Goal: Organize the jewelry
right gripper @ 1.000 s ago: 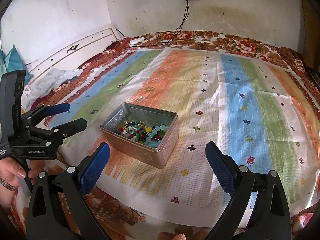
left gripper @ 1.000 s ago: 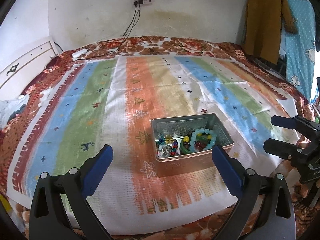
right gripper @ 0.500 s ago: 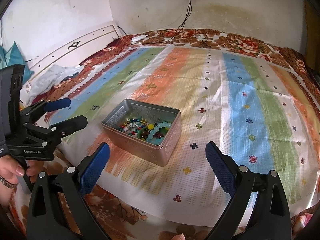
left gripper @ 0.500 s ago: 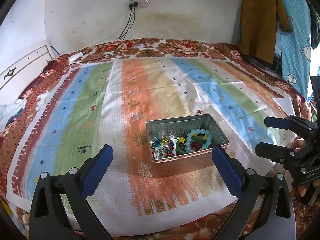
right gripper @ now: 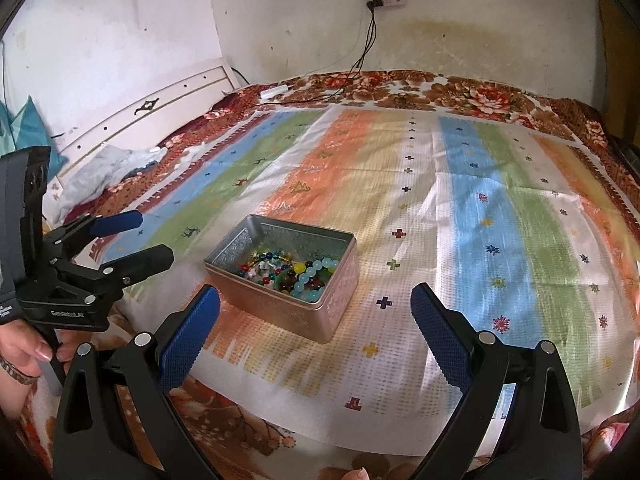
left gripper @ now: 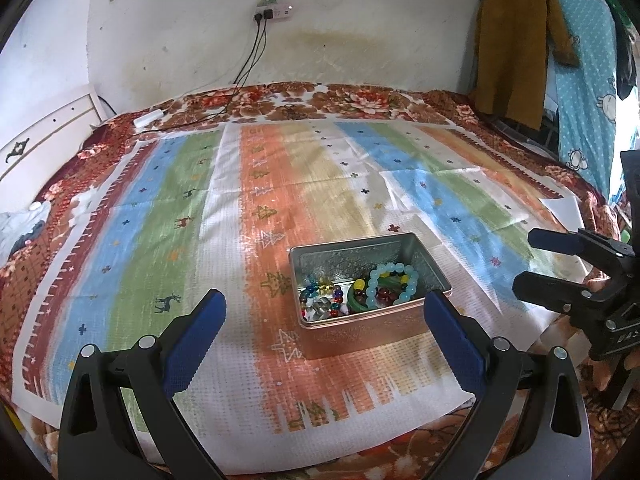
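Note:
An open metal tin (left gripper: 362, 330) (right gripper: 276, 312) stands on the striped cloth on the bed. It holds mixed jewelry: a light blue bead bracelet (left gripper: 394, 282) (right gripper: 310, 280), a green bangle (left gripper: 356, 300), and coloured bead strings (left gripper: 320, 292) (right gripper: 268, 262). My left gripper (left gripper: 324, 316) is open and empty, just before the tin; it also shows in the right wrist view (right gripper: 154, 236). My right gripper (right gripper: 316, 310) is open and empty, to the tin's near right; it also shows in the left wrist view (left gripper: 524, 260).
The striped cloth (left gripper: 280, 184) covers a floral bedspread (left gripper: 352, 100). A white headboard (right gripper: 160, 108) and crumpled cloth (right gripper: 104, 168) lie at the left. Cables (left gripper: 248, 64) hang from a wall socket. Clothes (left gripper: 516, 40) hang at the right.
Both grippers have drawn back and tilted up a little; the tin sits lower in the left view. Jaws stay open. The jewelry has not moved.

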The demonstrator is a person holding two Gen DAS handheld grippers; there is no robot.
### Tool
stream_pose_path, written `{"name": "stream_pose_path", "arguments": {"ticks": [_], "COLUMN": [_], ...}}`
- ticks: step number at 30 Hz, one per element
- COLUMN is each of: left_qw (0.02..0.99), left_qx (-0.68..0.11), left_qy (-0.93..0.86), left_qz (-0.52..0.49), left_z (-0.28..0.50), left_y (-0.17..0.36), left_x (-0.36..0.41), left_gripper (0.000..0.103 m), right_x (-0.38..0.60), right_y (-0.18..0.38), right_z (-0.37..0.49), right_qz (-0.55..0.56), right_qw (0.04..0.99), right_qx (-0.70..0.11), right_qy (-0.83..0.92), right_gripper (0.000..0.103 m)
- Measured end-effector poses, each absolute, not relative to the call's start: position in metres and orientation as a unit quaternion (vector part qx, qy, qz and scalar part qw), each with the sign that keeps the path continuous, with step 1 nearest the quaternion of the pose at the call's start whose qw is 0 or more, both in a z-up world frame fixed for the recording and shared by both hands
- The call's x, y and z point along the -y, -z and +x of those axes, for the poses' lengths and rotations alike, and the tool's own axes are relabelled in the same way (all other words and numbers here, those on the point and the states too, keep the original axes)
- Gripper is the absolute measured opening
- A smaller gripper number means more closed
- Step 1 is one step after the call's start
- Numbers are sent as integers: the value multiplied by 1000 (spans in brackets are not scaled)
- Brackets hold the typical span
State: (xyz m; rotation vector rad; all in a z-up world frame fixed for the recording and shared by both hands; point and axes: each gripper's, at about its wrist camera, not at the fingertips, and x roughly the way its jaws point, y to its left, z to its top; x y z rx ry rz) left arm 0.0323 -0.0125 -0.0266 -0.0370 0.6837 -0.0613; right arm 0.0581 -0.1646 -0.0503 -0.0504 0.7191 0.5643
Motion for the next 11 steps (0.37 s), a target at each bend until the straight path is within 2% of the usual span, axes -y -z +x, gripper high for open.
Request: {"name": "stream_pose_path", "arguments": {"ticks": [11], "left_qw": [943], "left_qx": [-332], "left_qy": [9], "left_qz": [-28], "left_z": [32], "left_y": [24], "left_x": [4], "left_gripper": [97], "right_x": [163], "right_y": [51], "right_z": [56], "right_qz": [-28], "right_qw": [897], "right_qx": [-348], "right_qy": [-273], "right_gripper": [97]}}
